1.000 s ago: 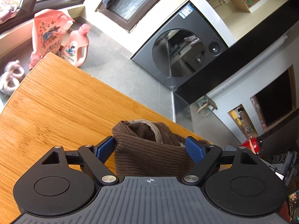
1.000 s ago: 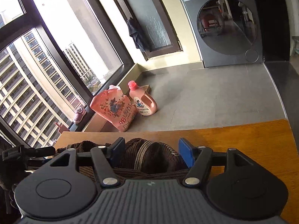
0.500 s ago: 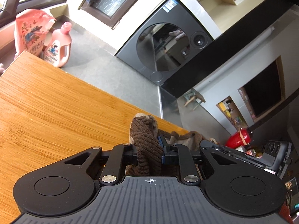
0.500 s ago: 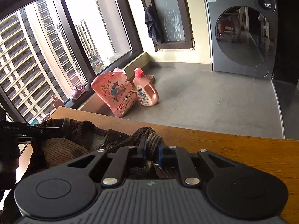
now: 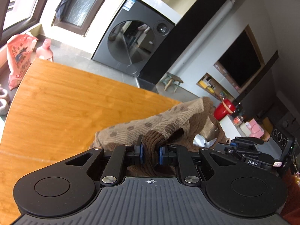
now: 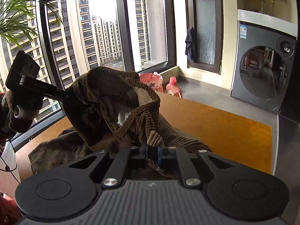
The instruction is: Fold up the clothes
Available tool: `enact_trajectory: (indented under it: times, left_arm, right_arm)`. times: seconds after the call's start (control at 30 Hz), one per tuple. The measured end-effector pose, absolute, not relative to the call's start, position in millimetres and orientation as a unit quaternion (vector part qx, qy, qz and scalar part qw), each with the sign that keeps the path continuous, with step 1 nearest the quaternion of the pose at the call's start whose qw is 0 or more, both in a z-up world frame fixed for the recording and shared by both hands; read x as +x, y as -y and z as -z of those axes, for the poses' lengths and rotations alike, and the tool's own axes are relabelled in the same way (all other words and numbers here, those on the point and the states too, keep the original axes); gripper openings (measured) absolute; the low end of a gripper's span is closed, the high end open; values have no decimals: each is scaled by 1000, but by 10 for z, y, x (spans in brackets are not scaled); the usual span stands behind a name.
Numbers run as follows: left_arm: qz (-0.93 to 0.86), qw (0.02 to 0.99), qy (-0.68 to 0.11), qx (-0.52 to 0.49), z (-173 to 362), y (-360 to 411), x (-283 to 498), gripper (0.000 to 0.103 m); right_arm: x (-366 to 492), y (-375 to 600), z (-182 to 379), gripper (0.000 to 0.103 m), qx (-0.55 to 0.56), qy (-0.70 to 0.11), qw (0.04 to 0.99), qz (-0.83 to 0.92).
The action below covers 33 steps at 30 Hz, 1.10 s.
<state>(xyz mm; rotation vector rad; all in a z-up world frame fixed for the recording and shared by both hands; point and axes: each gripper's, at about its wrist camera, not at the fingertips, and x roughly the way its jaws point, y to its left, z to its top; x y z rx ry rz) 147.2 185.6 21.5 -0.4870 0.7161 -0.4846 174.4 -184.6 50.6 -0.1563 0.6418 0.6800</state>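
**One sweater, two grippers, both clamped**

There was one brown knitted sweater (image 5: 165, 123), and two grippers held it. The left gripper (image 5: 150, 154) had its blue pads (image 5: 141, 154) pinched tight on a dark ribbed edge. The right gripper (image 6: 152, 152) was likewise closed on a ribbed fold of the same garment. The sweater hung lifted between them, its lower part bunched on the single wooden table (image 5: 65, 103). On the floor beyond the table stood one pink detergent bottle (image 6: 173, 88) and one pink printed bag (image 5: 17, 56) side by side. One grey washing machine (image 6: 262, 71) stood against the wall.
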Motion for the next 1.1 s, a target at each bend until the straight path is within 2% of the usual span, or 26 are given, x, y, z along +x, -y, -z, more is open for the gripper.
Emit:
enact_trajectory:
  times: [0.13, 0.2, 0.23, 0.27, 0.3, 0.33, 0.37, 0.4, 0.5, 0.57, 0.77, 0.83, 0.87, 0.93, 0.97, 1.0, 1.07, 1.1]
  left_arm:
    - [234, 870, -358, -245, -124, -1968, 1255, 27]
    - [235, 865, -365, -251, -79, -2024, 1146, 37]
    - [235, 863, -368, -254, -56, -2052, 1092, 45]
    - [235, 861, -372, -256, -33, -2080, 1038, 56]
    - [236, 858, -375, -259, -10, -2108, 983, 60]
    - [236, 856, -379, -262, 12, -2136, 929, 67]
    - [236, 853, -382, -265, 35, -2164, 875, 75]
    - [236, 851, -386, -268, 58, -2191, 820, 78]
    - [253, 836, -364, -322, 60, -2335, 789, 89]
    - [255, 829, -347, -356, 49, -2360, 838, 95]
    - [219, 835, -403, -305, 241, -1905, 1161, 95]
    - [214, 844, -399, -288, 206, -1847, 1201, 94]
    - [211, 848, -397, -279, 189, -1817, 1221, 87]
    - [206, 857, -393, -262, 154, -1759, 1261, 63]
    - [204, 861, -391, -253, 137, -1730, 1281, 60]
    - [201, 865, -388, -245, 120, -1701, 1300, 58]
    - [196, 873, -384, -227, 85, -1642, 1340, 49]
    - [193, 877, -382, -218, 67, -1613, 1360, 49]
  right_arm:
    - [1405, 1812, -104, 11, -128, -347, 874, -316]
    - [1225, 1853, -25, 17, -139, -353, 869, -319]
    - [1148, 1879, -11, 20, -140, -354, 867, -322]
    - [1077, 1917, -11, 28, -138, -353, 866, -325]
    - [1027, 1994, -60, 39, -124, -348, 870, -326]
    - [977, 2071, -109, 44, -110, -343, 874, -327]
    - [934, 2153, -161, 58, -94, -336, 878, -327]
    - [915, 2250, -219, 67, -70, -328, 885, -325]
    - [940, 2520, -340, 81, 9, -311, 898, -311]
    - [1091, 2612, -358, 83, 54, -310, 903, -292]
    - [1409, 2359, -102, 81, 54, -318, 912, -252]
    - [1468, 2225, -19, 63, 42, -325, 910, -256]
    - [1457, 2181, -46, 49, 36, -316, 912, -258]
    - [1435, 2093, -101, 43, 25, -300, 917, -263]
    - [1425, 2067, -134, 37, 22, -291, 919, -265]
    - [1421, 2100, -184, 35, 30, -282, 922, -265]
    - [1414, 2165, -275, 35, 41, -265, 927, -263]
    - [1419, 2189, -266, 35, 34, -265, 930, -254]
